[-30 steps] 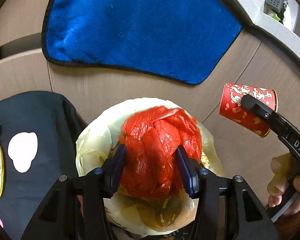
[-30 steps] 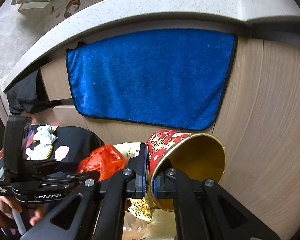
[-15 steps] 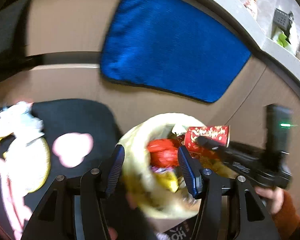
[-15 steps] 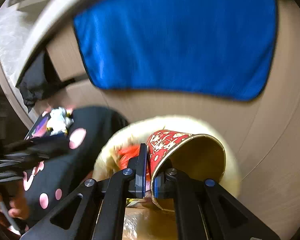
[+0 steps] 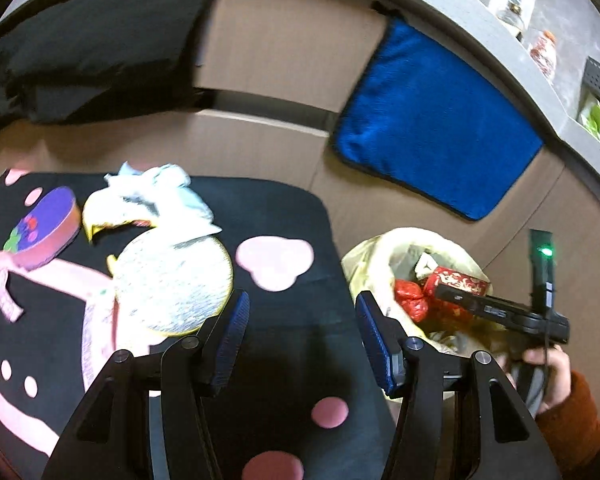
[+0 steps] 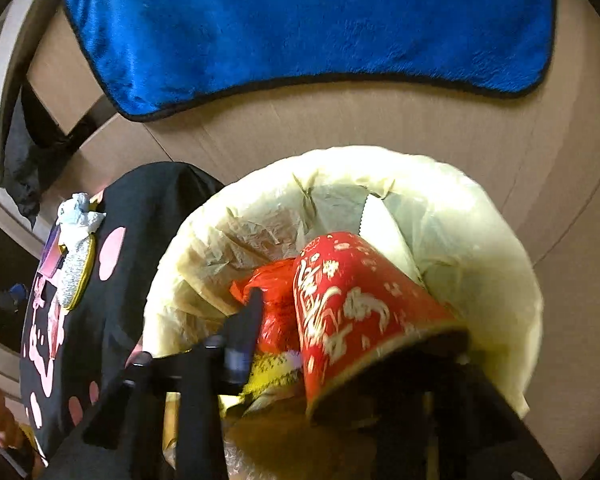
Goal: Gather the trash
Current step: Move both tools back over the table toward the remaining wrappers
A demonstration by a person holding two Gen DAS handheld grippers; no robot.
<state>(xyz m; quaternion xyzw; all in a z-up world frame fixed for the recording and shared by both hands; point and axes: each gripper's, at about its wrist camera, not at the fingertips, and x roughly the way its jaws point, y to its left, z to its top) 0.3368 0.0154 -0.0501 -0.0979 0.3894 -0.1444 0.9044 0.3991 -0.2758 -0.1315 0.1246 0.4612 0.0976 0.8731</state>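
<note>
The red paper cup (image 6: 352, 312) lay inside the lined trash bin (image 6: 500, 248), tipped on its side. Its long axis ran up and slightly left in the right wrist view, with the closed base pointing toward the bin's far wall and the open mouth turned back toward the camera. It rested against a crumpled red plastic bag (image 6: 274, 300), on top of other rubbish.

The right hand-held gripper (image 6: 340, 340) hung over the bin's mouth. Its jaws had just been opening, and they stood apart on either side of the cup's wide end; the left finger was clear of the cup, while the right one was dark and blurred, so contact there could not be told. In the left wrist view the cup (image 5: 458, 282) showed just past this hand-held gripper's tip (image 5: 444, 292).

The left hand-held gripper (image 5: 300, 328) was partly open with nothing between its fingers, above a black tabletop (image 5: 292, 216) with pink patches, beside the bin (image 5: 364, 256). On the tabletop lay a round silver board (image 5: 176, 280), a crumpled white tissue (image 5: 168, 188) and a small purple-topped box (image 5: 44, 224). A blue towel (image 6: 300, 20) hung on the wooden cabinet front behind the bin.
</note>
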